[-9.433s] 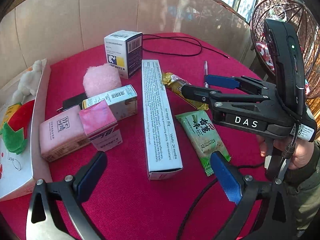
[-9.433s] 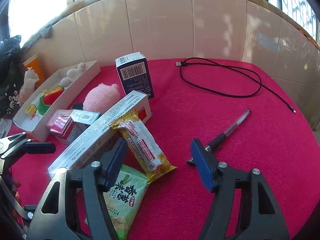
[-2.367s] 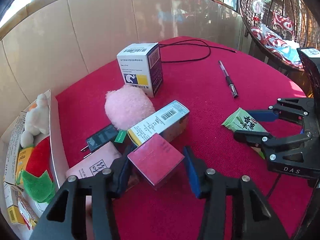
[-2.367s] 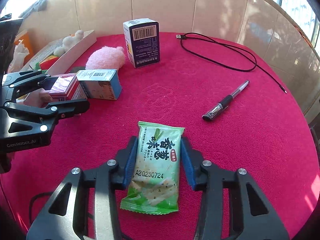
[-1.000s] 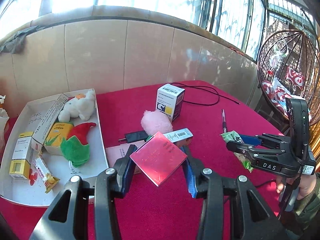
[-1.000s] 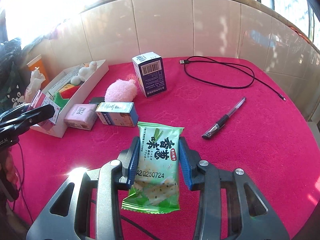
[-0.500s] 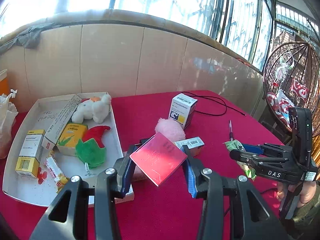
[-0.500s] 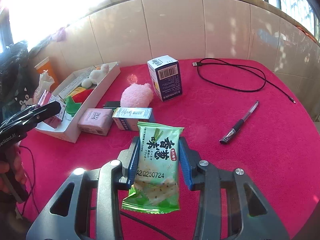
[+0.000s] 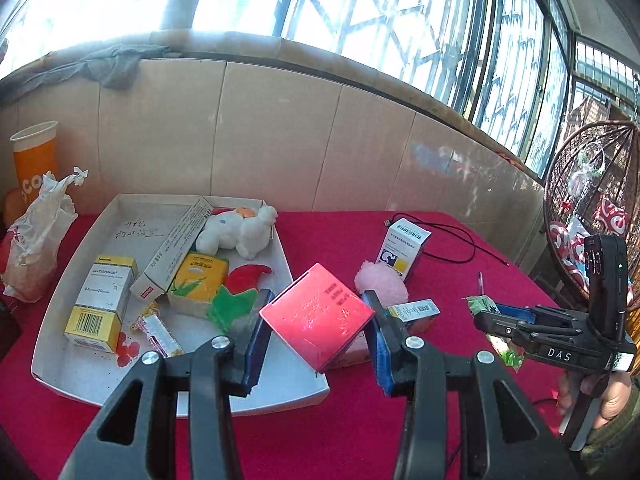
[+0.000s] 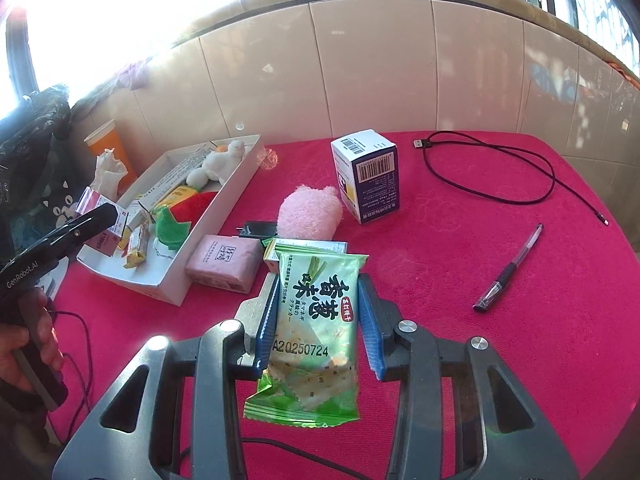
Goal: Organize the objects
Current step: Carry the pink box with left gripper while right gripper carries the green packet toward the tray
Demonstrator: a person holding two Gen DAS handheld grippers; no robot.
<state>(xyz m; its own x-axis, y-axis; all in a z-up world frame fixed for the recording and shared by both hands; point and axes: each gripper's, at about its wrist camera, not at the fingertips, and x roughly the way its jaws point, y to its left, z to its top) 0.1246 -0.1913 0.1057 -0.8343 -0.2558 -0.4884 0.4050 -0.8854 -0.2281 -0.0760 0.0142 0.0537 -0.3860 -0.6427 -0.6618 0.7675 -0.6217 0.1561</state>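
Left wrist view gives me the white tray [image 9: 60,376] first: inside it lie a yellow-and-white medicine box [image 9: 100,300], a long white carton [image 9: 176,248], a yellow box [image 9: 198,280], a white plush toy [image 9: 236,232], a red-and-green plush [image 9: 236,288] and a small snack bar [image 9: 158,330]. My left gripper [image 9: 316,332] is clamped on the pink box [image 9: 316,316], held tilted in the air above the tray's near right corner. From the right wrist view, my right gripper [image 10: 318,320] is closed on the green snack packet [image 10: 316,328], which hangs lifted above the cloth.

On the red tablecloth [image 10: 460,240] I see a blue-and-white box [image 10: 368,176] standing upright, a pink pompom [image 10: 310,212] just beside it, a pink packet [image 10: 222,260] next to the tray, a black cable [image 10: 500,168] and a pen [image 10: 508,268] well apart to the right. An orange cup [image 9: 34,156] stands beyond the tray by the tiled wall [image 9: 280,148], under barred windows [image 9: 380,20]; a wicker chair [image 9: 592,200] sits at the right.

Compared with half a second ago, both loads are unchanged in my grips, and the left gripper has drifted further toward the tray.
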